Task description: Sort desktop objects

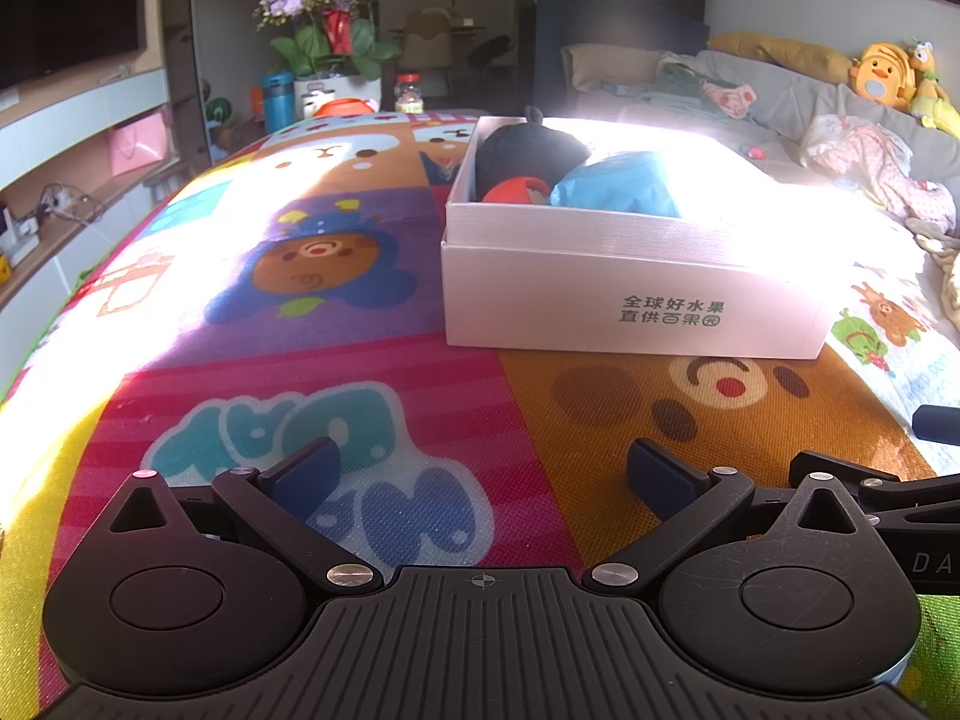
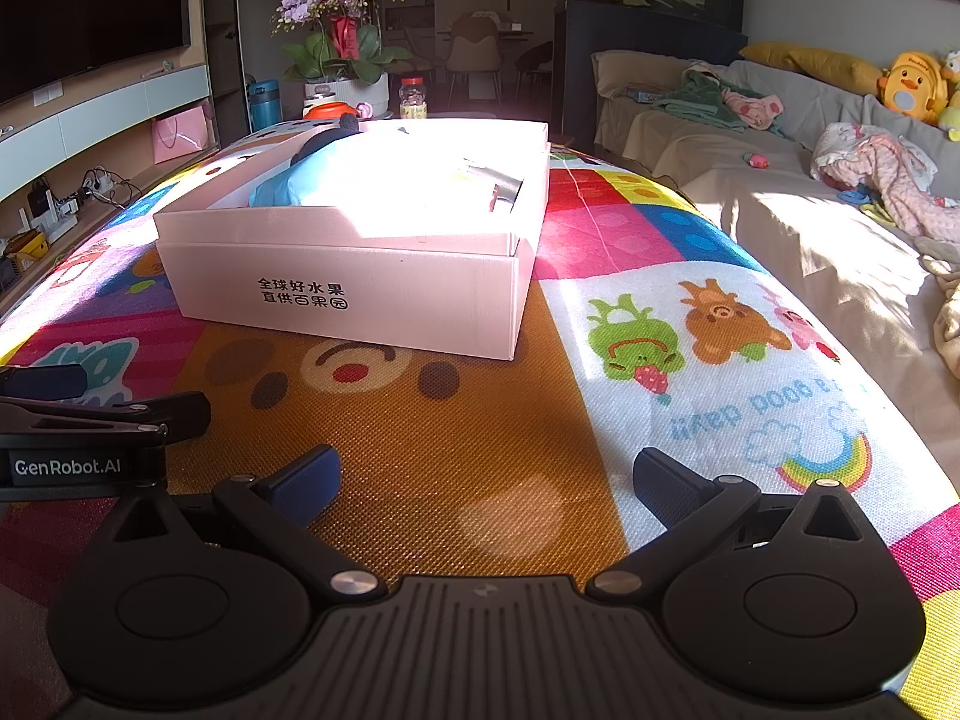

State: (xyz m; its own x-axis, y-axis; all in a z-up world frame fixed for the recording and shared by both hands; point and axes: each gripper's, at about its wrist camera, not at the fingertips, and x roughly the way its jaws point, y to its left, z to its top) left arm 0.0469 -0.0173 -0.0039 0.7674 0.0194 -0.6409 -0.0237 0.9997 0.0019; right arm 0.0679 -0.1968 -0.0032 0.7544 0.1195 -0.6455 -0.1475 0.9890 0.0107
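A white cardboard box with printed characters stands on the cartoon play mat, ahead of both grippers. Inside it lie a black soft item, a red piece and a blue packet. In the right wrist view the same box shows the blue packet and a grey object; strong sunlight washes out the rest. My left gripper is open over the mat, nothing between its blue pads. My right gripper is open too, beside the left one.
A sofa with clothes and plush toys runs along the right. Beyond the mat stand a flower pot, a blue bottle and a jar. Shelves with cables line the left wall. The mat is bare between grippers and box.
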